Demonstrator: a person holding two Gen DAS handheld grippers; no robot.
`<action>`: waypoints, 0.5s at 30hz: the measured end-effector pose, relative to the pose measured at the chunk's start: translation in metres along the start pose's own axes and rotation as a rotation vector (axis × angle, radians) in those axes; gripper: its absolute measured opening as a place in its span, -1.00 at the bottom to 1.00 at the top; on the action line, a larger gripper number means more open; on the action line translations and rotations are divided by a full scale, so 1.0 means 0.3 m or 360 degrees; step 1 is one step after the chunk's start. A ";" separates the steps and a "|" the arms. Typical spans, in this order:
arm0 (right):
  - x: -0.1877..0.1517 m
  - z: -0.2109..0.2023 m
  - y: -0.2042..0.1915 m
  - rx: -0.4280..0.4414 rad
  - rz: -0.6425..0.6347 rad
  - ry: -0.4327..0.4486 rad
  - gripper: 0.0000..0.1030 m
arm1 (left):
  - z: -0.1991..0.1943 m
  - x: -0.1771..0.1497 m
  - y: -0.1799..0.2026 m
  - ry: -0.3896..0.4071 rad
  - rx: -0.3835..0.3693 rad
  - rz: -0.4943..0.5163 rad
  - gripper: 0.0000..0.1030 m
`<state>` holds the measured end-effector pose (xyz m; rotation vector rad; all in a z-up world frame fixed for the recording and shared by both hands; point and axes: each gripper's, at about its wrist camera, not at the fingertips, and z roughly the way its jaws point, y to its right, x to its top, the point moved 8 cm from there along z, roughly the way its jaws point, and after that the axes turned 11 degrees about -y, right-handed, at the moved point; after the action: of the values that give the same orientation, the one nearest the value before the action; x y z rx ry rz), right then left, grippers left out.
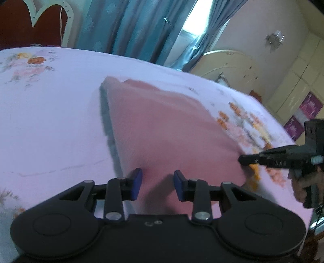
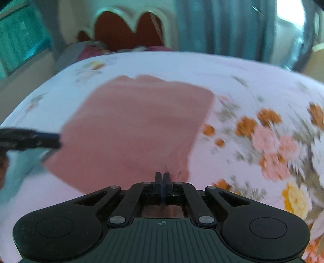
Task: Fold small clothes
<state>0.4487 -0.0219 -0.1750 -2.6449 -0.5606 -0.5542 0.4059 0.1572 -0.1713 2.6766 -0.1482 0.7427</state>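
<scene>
pink cloth – lies flat on the floral bedsheet, near edge lifted. left gripper – jaws apart, the near edge of the cloth between them. right gripper – jaws closed, apparently pinching the cloth's near corner; view blurred.

Teal curtains flank a bright window.
</scene>
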 end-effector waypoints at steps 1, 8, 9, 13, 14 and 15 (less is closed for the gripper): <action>-0.002 0.005 0.003 0.0016 0.0017 0.0002 -1.00 | 0.005 -0.010 -0.001 -0.0007 0.0017 -0.0001 -0.36; -0.008 0.046 0.014 -0.0006 0.0030 0.0069 -1.00 | 0.012 -0.057 -0.025 0.0011 0.0115 -0.0042 -0.33; -0.014 0.038 0.022 0.0000 0.0036 0.0075 -1.00 | 0.012 -0.064 -0.029 0.0011 0.0132 -0.0056 -0.31; -0.023 0.000 0.012 -0.0012 0.0018 0.0094 -1.00 | 0.005 -0.074 -0.027 0.0007 0.0187 -0.0091 -0.31; -0.027 -0.010 0.008 -0.0013 0.0007 0.0110 -1.00 | 0.004 -0.077 -0.024 0.0006 0.0208 -0.0088 -0.32; -0.033 -0.012 0.007 -0.0015 -0.0002 0.0113 -1.00 | 0.006 -0.078 -0.019 0.0005 0.0232 -0.0085 -0.32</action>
<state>0.4402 -0.0284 -0.1769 -2.6223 -0.5398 -0.6497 0.3878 0.1619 -0.1865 2.8045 -0.0220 0.7679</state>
